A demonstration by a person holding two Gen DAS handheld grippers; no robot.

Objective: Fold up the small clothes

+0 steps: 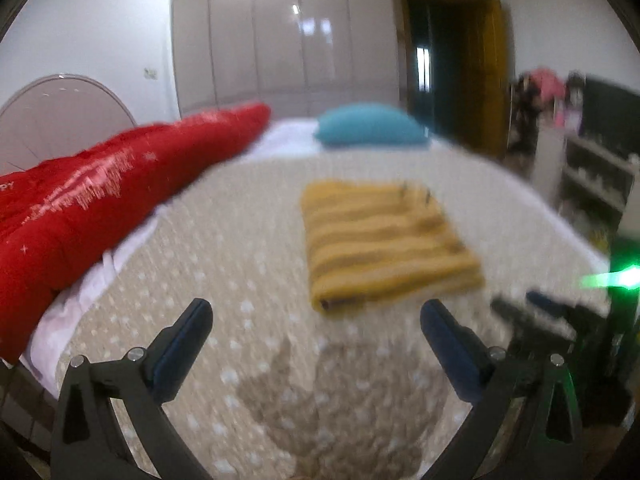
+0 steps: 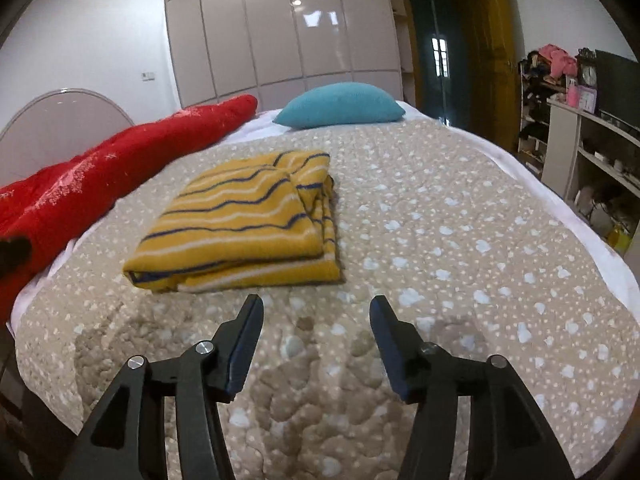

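A yellow garment with white and navy stripes (image 2: 248, 226) lies folded into a flat rectangle on the beige dotted bedspread (image 2: 440, 240). It also shows, blurred, in the left wrist view (image 1: 384, 240). My left gripper (image 1: 316, 312) is open and empty, above the bedspread just short of the garment's near edge. My right gripper (image 2: 316, 306) is open and empty, just short of the garment's near right corner. The right gripper also shows in the left wrist view (image 1: 536, 308) at the right edge.
A red quilt (image 2: 100, 176) lies along the bed's left side. A teal pillow (image 2: 340, 106) sits at the far end. A wardrobe (image 2: 280, 28) stands behind the bed and shelves (image 2: 592, 152) stand to the right.
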